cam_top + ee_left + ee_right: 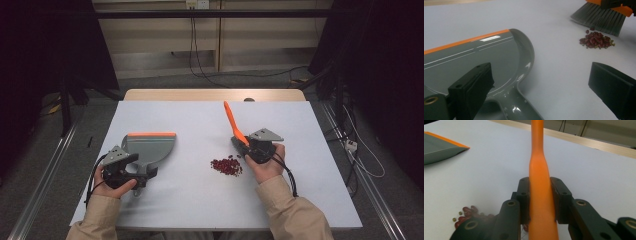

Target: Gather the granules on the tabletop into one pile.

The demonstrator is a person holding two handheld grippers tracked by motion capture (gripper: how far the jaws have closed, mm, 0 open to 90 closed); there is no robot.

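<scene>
Beans [226, 166] sit in a small heap at lower centre, our brush [235, 125] just right of them, clamped by its orange handle in our right gripper [248, 145]. Swept too hard, they may scatter past the dustpan [149, 146], lying flat at left. Our left gripper [141, 176] gapes wide beside its handle, so we judge the pan could slide. Beyond the pale table [300, 130] lie grey floor, cables and dark curtains.
</scene>
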